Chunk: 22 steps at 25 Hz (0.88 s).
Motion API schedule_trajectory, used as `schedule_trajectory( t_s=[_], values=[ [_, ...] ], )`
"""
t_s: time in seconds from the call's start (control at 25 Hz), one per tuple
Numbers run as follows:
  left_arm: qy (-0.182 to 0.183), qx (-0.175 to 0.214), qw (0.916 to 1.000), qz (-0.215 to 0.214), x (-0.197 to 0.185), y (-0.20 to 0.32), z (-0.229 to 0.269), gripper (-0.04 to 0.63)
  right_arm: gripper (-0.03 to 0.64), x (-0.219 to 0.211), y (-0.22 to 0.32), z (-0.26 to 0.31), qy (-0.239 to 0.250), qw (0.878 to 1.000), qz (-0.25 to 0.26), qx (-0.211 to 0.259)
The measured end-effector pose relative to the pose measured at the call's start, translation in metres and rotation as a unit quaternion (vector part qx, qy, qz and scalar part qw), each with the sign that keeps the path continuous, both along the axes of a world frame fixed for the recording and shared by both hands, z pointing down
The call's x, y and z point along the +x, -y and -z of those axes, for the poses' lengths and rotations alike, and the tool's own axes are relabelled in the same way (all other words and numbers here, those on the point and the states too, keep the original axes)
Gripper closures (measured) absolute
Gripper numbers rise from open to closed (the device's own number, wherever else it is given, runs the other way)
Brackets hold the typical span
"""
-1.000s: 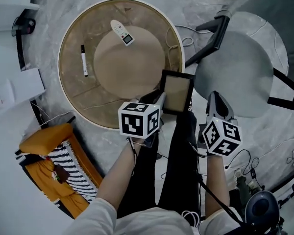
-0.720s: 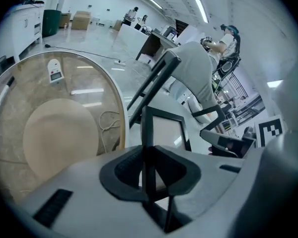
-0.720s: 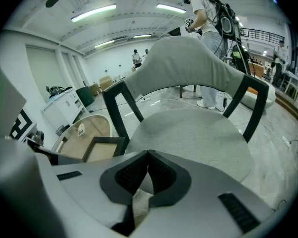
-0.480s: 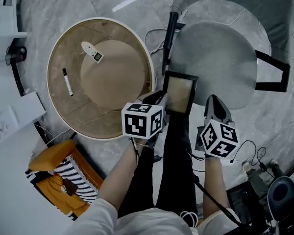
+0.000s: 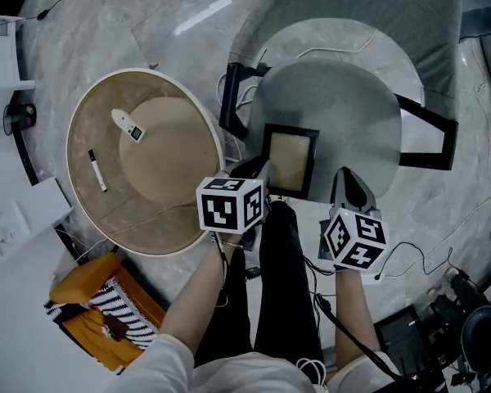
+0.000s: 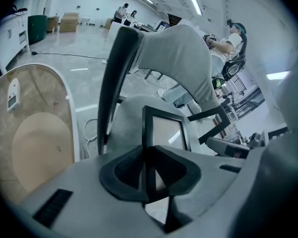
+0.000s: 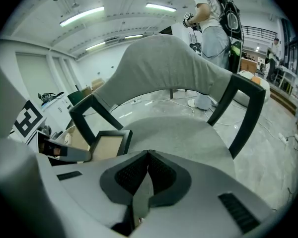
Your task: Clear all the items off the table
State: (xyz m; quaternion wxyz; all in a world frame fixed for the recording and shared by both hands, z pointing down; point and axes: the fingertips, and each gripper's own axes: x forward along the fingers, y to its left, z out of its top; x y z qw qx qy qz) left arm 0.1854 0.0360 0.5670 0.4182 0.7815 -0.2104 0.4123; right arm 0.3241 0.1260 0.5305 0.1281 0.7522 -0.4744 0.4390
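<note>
The black picture frame (image 5: 290, 160) is clamped by its near edge in my left gripper (image 5: 258, 170), jaws pressed on the rim either side. It is off the tabletop (image 5: 176, 150) and over the grey chair seat (image 5: 352, 113), which stands just right of the round top; I cannot tell whether the frame touches the seat. In the left gripper view the frame (image 6: 164, 130) rises straight out of the jaws, its pale panel facing up. My right gripper (image 5: 349, 188) is near the frame's right side, apart from it, jaws together with nothing between them, pointing at the seat. On the tabletop to the left lie a white handheld device (image 5: 127, 126) at the far side and a marker (image 5: 96, 170) near the left rim
</note>
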Motion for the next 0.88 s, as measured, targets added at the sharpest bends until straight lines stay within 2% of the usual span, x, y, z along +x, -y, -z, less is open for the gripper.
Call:
schedule_trajectory(
  t_s=[0.4, 0.64, 0.88],
  values=[
    [0.01, 0.014, 0.9998, 0.004, 0.051, 0.025, -0.024, 0.518, 0.594, 0.041, 0.024, -0.011, 0.001, 1.0, 0.015, -0.002],
    [0.035, 0.017, 0.9992, 0.005, 0.052, 0.026, -0.046, 0.518, 0.594, 0.044, 0.019, -0.026, 0.016, 1.0, 0.018, -0.012],
    [0.04, 0.025, 0.9988, 0.011, 0.053, 0.027, -0.058, 0.511, 0.594, 0.045, 0.018, -0.032, 0.019, 1.0, 0.017, -0.016]
  ],
)
